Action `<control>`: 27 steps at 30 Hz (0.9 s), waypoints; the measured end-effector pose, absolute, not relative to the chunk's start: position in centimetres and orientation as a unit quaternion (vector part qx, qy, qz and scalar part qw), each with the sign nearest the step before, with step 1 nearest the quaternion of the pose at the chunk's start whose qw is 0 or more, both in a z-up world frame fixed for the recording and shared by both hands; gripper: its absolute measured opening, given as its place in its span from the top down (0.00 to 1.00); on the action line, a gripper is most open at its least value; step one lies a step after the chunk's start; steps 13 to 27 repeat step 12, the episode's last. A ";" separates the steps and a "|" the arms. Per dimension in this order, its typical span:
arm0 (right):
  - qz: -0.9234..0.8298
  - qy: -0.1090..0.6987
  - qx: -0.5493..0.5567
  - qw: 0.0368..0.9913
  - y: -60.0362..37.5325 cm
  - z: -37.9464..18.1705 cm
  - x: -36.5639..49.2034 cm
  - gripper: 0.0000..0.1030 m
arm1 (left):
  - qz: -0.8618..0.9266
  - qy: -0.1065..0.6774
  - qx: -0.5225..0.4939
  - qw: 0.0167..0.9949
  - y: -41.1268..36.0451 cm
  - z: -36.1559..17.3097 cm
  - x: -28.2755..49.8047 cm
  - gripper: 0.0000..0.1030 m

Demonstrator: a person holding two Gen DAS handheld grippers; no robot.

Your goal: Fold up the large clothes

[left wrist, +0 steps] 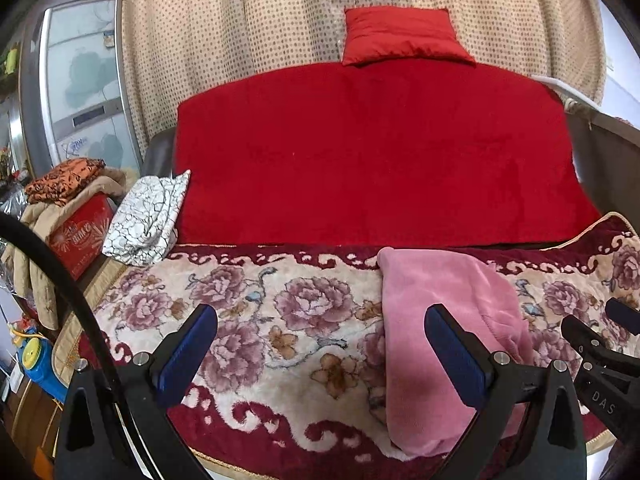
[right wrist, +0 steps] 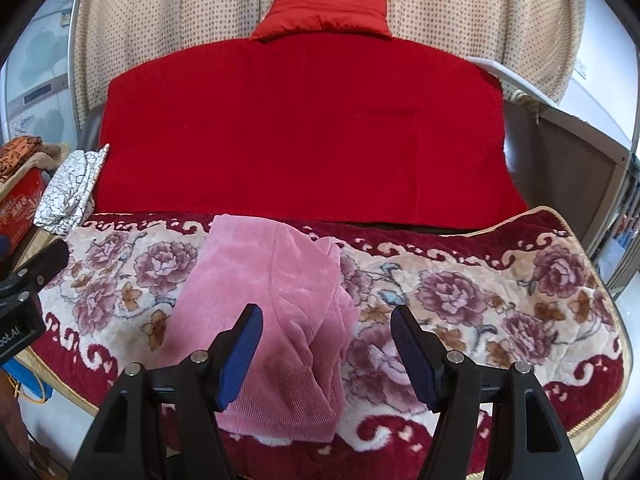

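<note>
Left tool (left wrist: 320, 344) spread wide, blue pads (left wrist: 188, 354) well apart, nothing between them, hovering over the floral blanket (left wrist: 256, 304). Right tool (right wrist: 326, 344) likewise spread and holding nothing, left pad above the pink garment (right wrist: 276, 300), right pad above bare blanket. Pink garment folded into a long narrow bundle, lying flat on the floral blanket, running from the near edge toward the dark red border; ribbed texture, loose layers bunched along its right side. Beyond the blanket, a plain red cover (left wrist: 376, 152) spread flat, a red pillow (left wrist: 400, 36) at its far end against a dotted beige curtain (left wrist: 240, 20). At the left edge, a white crackle-patterned cloth (left wrist: 146, 216) bundled beside a red box (left wrist: 80, 236) topped with an orange patterned fabric (left wrist: 64, 180).
</note>
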State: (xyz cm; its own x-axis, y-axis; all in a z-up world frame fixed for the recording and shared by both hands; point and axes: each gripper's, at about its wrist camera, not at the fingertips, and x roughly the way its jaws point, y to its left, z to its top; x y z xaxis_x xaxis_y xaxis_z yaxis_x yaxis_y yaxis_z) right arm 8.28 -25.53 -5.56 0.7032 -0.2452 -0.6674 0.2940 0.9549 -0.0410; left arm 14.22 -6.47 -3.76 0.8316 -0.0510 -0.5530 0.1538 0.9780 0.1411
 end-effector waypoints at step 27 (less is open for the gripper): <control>-0.131 0.375 0.024 0.917 -24.0 -7.5 12.0 0.32 | -0.046 0.289 0.077 0.953 -5.0 -5.2 17.2 0.00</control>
